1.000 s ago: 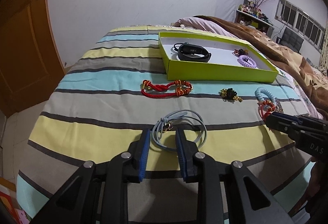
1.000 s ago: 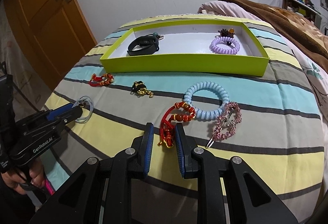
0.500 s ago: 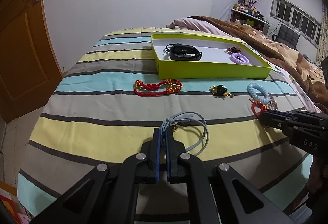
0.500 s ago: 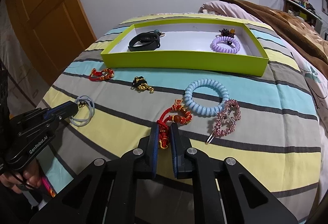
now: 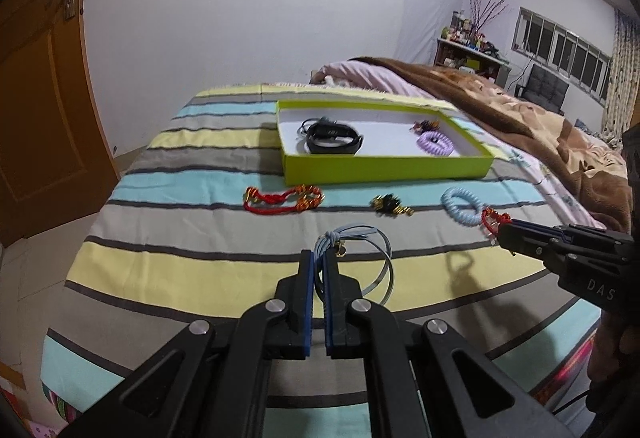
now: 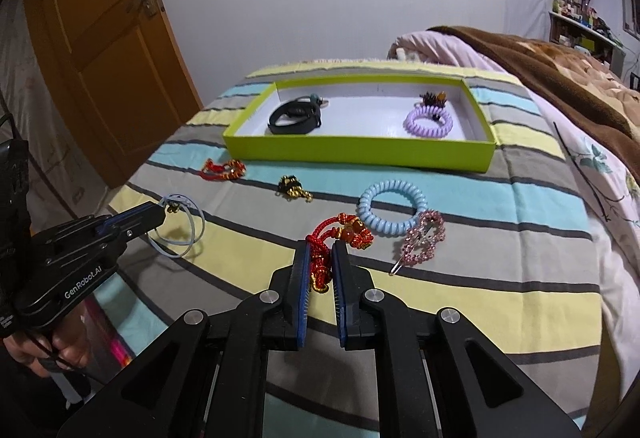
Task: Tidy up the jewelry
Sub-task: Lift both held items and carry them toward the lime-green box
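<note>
Two pieces are being taken up at once. The left gripper (image 5: 319, 262) is clenched on the knotted end of a grey-blue cord bracelet (image 5: 360, 250), whose loops trail toward 3 o'clock of the jaws and seem partly lifted off the striped bedspread (image 5: 200, 262), though the fisheye view makes that hard to judge. The right gripper (image 6: 320, 254) is clamped on the tassel of a red knotted bracelet (image 6: 340, 234), its beaded end spilling out toward 1 o'clock. Already stowed in the lime-green box (image 6: 360, 153), at 12 o'clock from both grippers, are a black fitness band (image 6: 296, 117) at the left end and a lilac spiral hair tie (image 6: 428, 121) with a small dark charm (image 6: 432, 99) behind it at the right end. Still left on the bedspread are a second red bracelet (image 6: 222, 169) at 10 o'clock of the right gripper, a black-and-gold charm (image 6: 294, 187) at 11 o'clock, a pale blue spiral hair tie (image 6: 392, 209) at 1 o'clock, and a pink beaded hair clip (image 6: 424, 238) touching that tie. By that count the job is judged roughly a third done: three pieces boxed, two in hand, four waiting.
</note>
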A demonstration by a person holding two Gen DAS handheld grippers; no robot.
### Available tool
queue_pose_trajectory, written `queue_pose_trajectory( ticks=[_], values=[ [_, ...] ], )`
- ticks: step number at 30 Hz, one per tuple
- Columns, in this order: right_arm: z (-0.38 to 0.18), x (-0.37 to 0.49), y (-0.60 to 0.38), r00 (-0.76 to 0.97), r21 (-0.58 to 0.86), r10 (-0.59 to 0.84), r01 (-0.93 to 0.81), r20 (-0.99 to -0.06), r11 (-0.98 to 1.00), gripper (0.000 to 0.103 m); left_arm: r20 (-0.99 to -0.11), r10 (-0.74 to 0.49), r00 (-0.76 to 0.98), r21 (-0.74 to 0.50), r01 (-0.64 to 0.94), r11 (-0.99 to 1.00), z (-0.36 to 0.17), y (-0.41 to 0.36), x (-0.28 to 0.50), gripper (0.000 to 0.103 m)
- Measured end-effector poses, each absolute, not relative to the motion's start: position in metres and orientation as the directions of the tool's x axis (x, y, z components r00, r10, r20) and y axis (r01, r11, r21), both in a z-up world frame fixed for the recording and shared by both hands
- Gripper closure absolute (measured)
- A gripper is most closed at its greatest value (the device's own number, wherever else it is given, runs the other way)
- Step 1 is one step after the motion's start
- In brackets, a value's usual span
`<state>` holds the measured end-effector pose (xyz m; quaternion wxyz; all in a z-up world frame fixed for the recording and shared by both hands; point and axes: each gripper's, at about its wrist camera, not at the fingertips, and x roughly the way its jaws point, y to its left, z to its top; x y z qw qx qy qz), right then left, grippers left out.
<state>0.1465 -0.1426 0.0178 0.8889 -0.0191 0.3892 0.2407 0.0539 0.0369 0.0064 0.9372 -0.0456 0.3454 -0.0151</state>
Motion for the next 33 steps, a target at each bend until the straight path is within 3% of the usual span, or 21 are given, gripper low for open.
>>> queue_pose_trajectory(
  ticks=[33],
  values=[
    [0.056,0.194,-0.166,0.68,0.074,0.376,-0.429,-0.629,0.9,0.092,-0.567,-0.067,0.821,-0.073,0.031,0.997,0.048,0.018,0.11,0.099]
  ],
)
